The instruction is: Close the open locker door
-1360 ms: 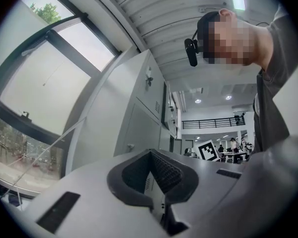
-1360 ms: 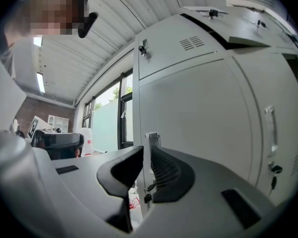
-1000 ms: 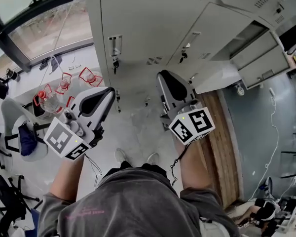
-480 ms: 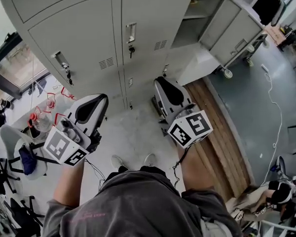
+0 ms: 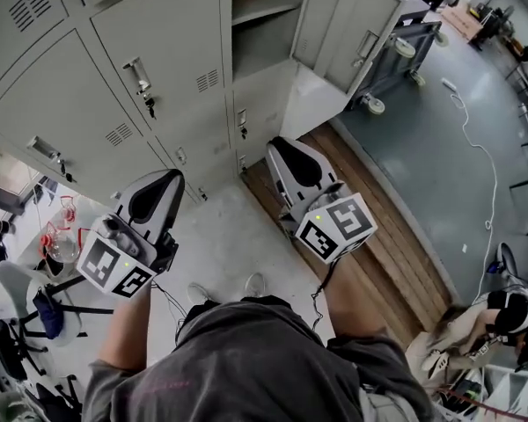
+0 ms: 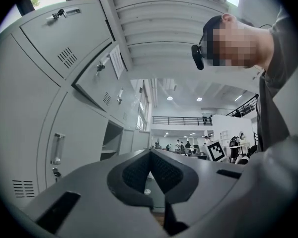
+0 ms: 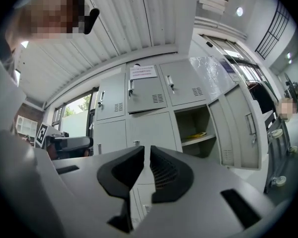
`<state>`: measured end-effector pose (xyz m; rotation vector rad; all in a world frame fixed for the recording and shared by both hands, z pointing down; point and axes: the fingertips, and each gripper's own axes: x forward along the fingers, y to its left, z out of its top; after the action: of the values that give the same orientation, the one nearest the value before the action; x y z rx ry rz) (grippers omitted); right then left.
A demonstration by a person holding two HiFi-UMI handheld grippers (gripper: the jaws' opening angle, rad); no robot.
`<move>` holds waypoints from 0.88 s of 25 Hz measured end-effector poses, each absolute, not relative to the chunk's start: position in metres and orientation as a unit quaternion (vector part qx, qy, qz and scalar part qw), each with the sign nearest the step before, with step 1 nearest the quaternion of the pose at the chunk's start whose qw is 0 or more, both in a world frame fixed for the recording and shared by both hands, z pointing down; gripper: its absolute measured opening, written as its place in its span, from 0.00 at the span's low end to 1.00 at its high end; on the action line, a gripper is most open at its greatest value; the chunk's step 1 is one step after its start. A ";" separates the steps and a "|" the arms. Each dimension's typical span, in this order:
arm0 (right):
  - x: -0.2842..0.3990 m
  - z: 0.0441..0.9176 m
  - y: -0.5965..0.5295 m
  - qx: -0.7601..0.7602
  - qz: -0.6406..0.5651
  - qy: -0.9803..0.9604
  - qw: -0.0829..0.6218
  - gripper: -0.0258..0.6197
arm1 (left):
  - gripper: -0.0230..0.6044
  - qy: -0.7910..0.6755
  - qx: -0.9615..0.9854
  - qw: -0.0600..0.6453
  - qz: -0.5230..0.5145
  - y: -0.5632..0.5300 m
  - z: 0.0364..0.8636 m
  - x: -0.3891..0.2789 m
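Head view looks down on a person standing on the floor (image 5: pixel 220 244) in front of a bank of grey lockers (image 5: pixel 97 69), with both grippers held out ahead and touching nothing. One compartment (image 5: pixel 260 7) stands open. Its door (image 5: pixel 348 20) is swung out to the right of it, well apart from either gripper, so I judge the task to be at the approach stage. The right gripper view faces this opening squarely: a shelf (image 7: pixel 198 139) with something yellow on it, and the door beside it showing its handle (image 7: pixel 249 124). The right gripper (image 5: pixel 280 148) is the nearer one to the door, so it is probably the one meant to push. Its fingers (image 7: pixel 161 170) have just been closing and now stand only a narrow slit apart, with nothing between them. That suits a push with the fingers' outer side rather than a grasp. The left gripper (image 5: pixel 169 183) has its fingers (image 6: pixel 134 170) pressed together at the tips and is also empty. It is carried along beside the closed lockers, seemingly just kept out of the way.
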<state>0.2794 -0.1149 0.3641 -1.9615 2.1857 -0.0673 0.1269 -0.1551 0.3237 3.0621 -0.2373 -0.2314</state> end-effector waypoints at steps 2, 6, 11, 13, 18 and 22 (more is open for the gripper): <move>0.297 0.366 -0.103 -0.671 -0.023 0.734 0.104 0.11 | 0.05 -0.067 0.995 0.031 -0.073 -0.147 0.324 0.147; 0.330 0.366 -0.083 -0.689 -0.021 0.716 0.109 0.11 | 0.05 -0.043 0.996 0.029 -0.069 -0.135 0.323 0.181; 0.361 0.368 -0.069 -0.711 -0.019 0.695 0.109 0.11 | 0.05 -0.013 0.997 0.030 -0.071 -0.131 0.322 0.214; 0.371 0.368 -0.066 -0.720 -0.018 0.685 0.107 0.11 | 0.05 0.000 0.997 0.033 -0.072 -0.132 0.324 0.227; 0.399 0.370 -0.065 -0.745 -0.014 0.660 0.097 0.11 | 0.05 0.033 0.996 0.042 -0.077 -0.143 0.329 0.259; 0.419 0.368 -0.073 -0.765 -0.008 0.637 0.094 0.11 | 0.05 0.061 0.994 0.046 -0.079 -0.160 0.332 0.284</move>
<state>0.4190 -0.0734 0.3679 -2.2686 1.8903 -0.0241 0.2842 -0.1597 0.3317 3.0346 0.1877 -0.2420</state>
